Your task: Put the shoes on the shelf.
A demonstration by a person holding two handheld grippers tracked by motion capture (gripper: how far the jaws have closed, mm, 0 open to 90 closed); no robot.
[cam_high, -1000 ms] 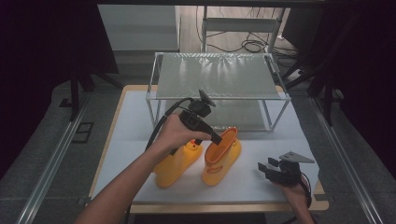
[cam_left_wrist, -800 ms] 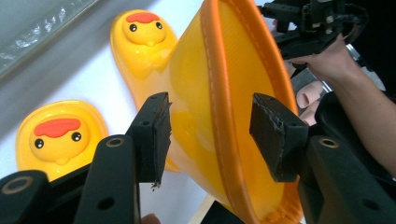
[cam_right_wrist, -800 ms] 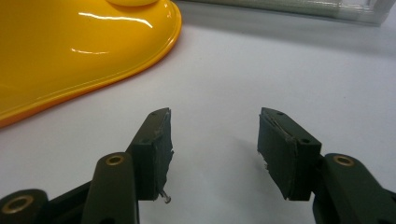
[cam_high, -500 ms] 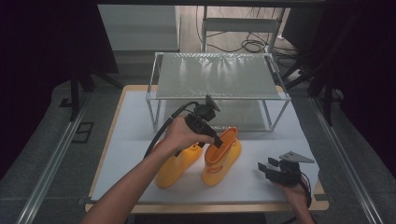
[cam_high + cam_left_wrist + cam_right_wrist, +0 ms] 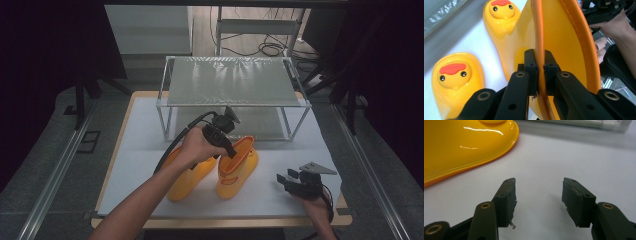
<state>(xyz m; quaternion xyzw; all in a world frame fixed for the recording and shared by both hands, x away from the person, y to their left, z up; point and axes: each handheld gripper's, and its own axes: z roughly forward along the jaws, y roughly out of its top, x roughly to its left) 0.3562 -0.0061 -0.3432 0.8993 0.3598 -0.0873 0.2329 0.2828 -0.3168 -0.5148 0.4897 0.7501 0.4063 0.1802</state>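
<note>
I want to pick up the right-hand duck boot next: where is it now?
In the high view the right boot stands mid-table beside the left boot, in front of the wire rack, its rim pinched by the left gripper.

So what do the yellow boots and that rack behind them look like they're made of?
Boots: apparently glossy moulded rubber or soft plastic, going by the sharp highlights; the cuff looks thin between the left tongs. Rack: seemingly pale metal frame with a dull grey sheet top that could be mesh.
</note>
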